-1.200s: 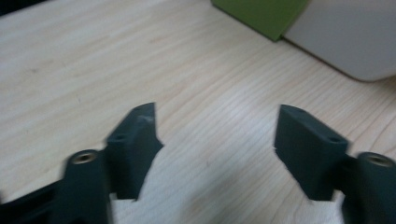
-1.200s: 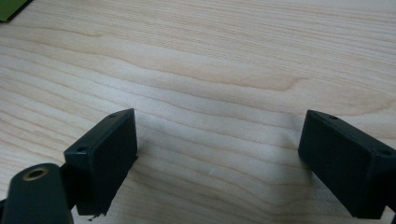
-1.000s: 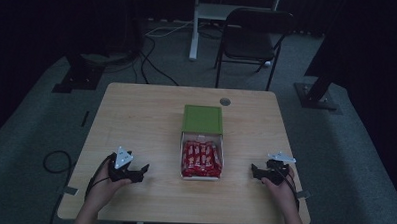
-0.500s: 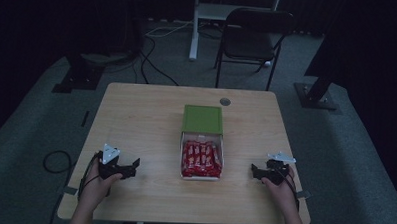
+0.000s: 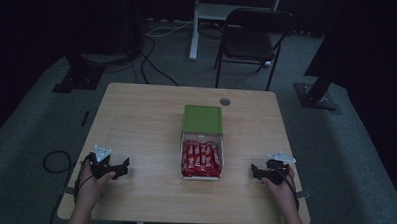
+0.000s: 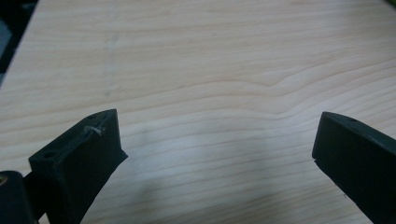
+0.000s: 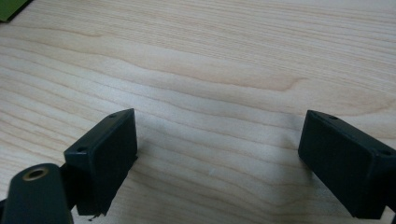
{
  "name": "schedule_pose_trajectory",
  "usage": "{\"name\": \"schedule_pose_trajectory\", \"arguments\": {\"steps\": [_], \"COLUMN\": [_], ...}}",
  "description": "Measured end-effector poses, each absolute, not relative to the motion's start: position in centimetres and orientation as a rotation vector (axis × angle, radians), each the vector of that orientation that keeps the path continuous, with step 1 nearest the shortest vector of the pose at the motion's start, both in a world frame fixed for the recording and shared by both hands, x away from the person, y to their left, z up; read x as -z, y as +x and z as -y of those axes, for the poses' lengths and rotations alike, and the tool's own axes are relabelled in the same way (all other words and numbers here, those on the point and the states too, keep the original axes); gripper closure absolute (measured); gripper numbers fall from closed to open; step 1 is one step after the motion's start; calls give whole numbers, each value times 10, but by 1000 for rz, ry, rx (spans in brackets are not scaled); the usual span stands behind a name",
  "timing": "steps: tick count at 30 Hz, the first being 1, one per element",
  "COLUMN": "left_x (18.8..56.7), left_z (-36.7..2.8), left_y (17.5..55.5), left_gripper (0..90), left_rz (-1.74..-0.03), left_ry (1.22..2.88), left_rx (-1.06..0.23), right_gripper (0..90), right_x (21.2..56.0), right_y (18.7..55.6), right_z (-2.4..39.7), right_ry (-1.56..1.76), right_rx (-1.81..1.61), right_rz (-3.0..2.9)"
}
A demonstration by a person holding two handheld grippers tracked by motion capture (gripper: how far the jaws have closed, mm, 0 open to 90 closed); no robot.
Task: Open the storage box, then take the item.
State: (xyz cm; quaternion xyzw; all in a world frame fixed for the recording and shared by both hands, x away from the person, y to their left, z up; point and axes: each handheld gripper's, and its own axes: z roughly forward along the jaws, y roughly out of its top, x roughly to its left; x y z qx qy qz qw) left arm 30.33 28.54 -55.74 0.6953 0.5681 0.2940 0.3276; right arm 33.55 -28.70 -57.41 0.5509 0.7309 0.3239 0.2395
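Box (image 5: pixel 200 162) centred on wooden table (image 5: pixel 136 120); chair (image 5: pixel 254 39) behind.

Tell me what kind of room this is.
Probably a lab or recording studio, not a home: dark curtained walls, a bare wooden table on grey carpet, stand bases with loose cables behind it, and a folding chair.

site: dim lab or studio room | floor: grey carpet (image 5: pixel 31 116) | centre: lone pale wood table (image 5: pixel 136 120) | behind: black folding chair (image 5: pixel 251 36), white stand leg (image 5: pixel 194 27) | sides: black stand bases (image 5: pixel 77 78) on floor, loose cables (image 5: pixel 153 65) | backdrop: dark walls, no daylight
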Motion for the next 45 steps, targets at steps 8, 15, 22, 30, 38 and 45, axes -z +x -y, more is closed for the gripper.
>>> {"name": "schedule_pose_trajectory", "arguments": {"steps": [8,15,22,30,38,45], "left_x": [563,565,566,567,567,567], "left_z": [-290,-293,-294,-294,-291,-291], "left_y": [304,305,305,307,308,308], "left_gripper": [23,23,24,24,24,24], "left_rz": [-1540,-1585,-1605,-1658,-1697,-1697], "left_ry": [1846,1879,1896,1850,1825,1825], "left_rx": [-801,-788,-756,-696,-710,-710], "right_gripper": [112,106,105,106,106,118], "right_x": [574,574,574,574,574,574], "right_y": [335,335,335,335,335,335], "right_z": [287,286,286,286,286,286], "right_ry": [1509,1481,1480,1480,1481,1485], "right_rx": [-887,-896,-896,-895,-895,-896], "right_rz": [-2001,-2031,-2032,-2032,-2032,-2026]}}
